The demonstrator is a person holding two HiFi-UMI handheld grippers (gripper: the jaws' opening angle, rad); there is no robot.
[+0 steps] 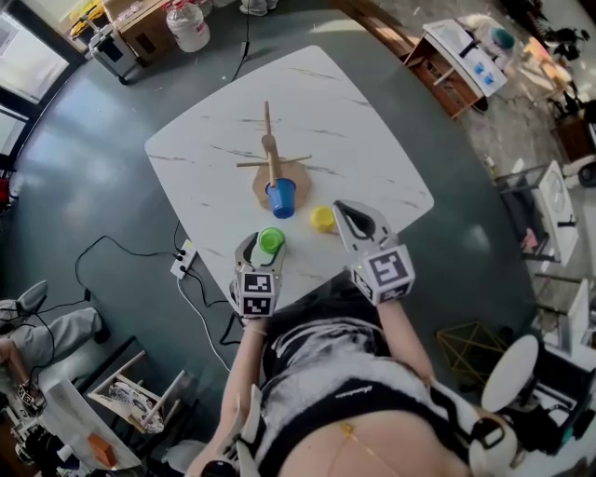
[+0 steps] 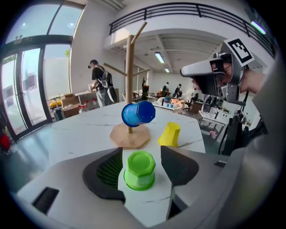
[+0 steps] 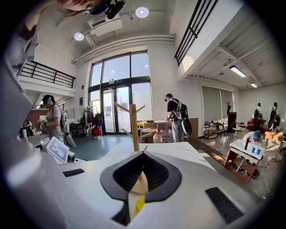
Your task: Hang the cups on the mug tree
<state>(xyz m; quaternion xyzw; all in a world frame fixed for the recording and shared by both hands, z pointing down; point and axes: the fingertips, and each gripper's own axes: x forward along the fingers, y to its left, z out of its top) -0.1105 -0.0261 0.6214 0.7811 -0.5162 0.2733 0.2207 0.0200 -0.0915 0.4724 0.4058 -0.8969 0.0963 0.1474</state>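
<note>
A wooden mug tree stands mid-table, and a blue cup hangs on a low peg over its base. The same blue cup hangs sideways on the mug tree in the left gripper view. A green cup stands upside down near the table's front edge. My left gripper is open around the green cup, with a gap showing beside its pads. A yellow cup stands upside down right of it. My right gripper is shut and empty beside the yellow cup.
The white marble table has rounded corners. A power strip with cables lies on the floor to its left. A water jug and boxes stand beyond the far edge. Desks and chairs fill the right side. People stand far off.
</note>
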